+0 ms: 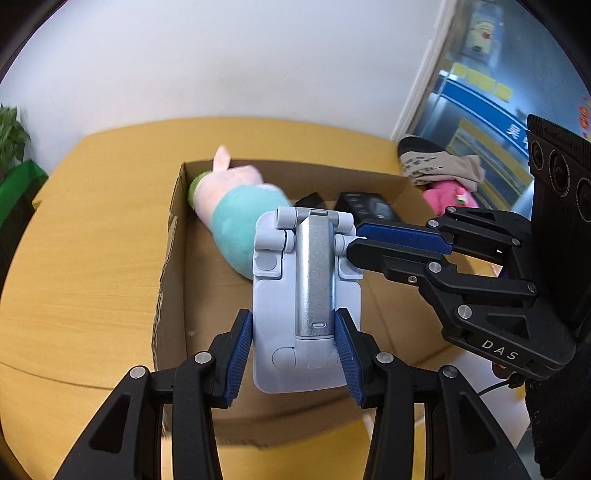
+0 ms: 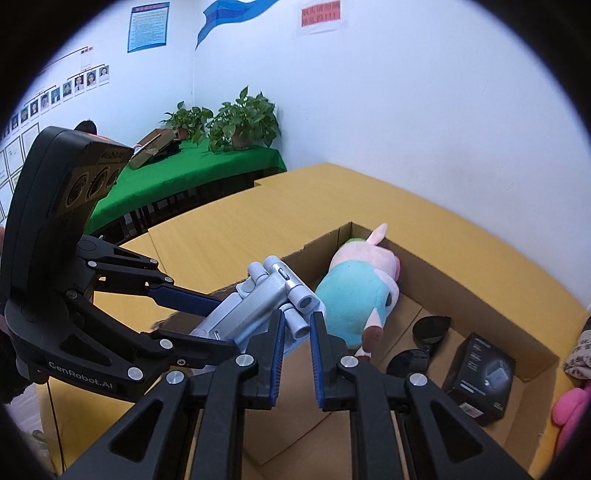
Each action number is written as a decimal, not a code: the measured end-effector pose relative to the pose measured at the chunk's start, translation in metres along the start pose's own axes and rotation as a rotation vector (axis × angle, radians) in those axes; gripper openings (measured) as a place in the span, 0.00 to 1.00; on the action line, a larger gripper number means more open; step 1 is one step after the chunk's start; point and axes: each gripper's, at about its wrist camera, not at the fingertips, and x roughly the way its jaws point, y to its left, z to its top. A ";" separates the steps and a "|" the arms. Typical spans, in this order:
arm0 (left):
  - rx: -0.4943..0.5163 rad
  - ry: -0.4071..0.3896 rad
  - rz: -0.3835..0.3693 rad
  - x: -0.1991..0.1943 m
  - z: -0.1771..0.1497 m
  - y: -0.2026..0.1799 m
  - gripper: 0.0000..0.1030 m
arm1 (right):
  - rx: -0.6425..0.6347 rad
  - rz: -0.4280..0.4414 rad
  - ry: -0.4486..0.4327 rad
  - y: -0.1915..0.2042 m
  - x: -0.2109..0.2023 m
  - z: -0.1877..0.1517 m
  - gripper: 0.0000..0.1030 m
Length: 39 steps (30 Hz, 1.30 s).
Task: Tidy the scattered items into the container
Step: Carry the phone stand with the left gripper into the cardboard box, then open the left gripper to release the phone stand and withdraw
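Left tongs (image 1: 293, 356) pinching phone stand (image 1: 306, 291) over box (image 1: 173, 236) | right tongs (image 2: 297, 354) spread, beside stand's hinge

An office: at ten o'clock in the right wrist view, a row of staff portrait photos (image 2: 55, 94) and framed certificates (image 2: 14, 147) line the white wall, a blue printed notice (image 2: 148, 26) hangs at eleven, and leafy potted plants (image 2: 243, 122) top a green-clothed side table (image 2: 207, 162).

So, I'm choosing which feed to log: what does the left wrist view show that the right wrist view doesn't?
Only the left wrist view shows the left gripper clamping the phone stand at its base. Only the right wrist view shows the sunglasses, potted plants and wall posters. Both show the cardboard box, plush toy, black box and right gripper.
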 end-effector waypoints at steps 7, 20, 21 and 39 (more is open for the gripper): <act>-0.066 0.124 0.010 0.053 -0.009 0.029 0.46 | 0.058 0.064 0.111 -0.017 0.065 -0.018 0.12; -0.054 0.318 0.150 0.095 -0.018 0.029 0.46 | 0.077 0.117 0.392 -0.015 0.129 -0.026 0.11; -0.056 0.332 0.161 0.099 -0.018 0.028 0.46 | 0.084 0.120 0.407 -0.016 0.132 -0.028 0.06; -0.039 -0.244 0.224 -0.048 -0.047 -0.019 0.97 | 0.354 -0.247 0.061 -0.002 -0.044 -0.078 0.74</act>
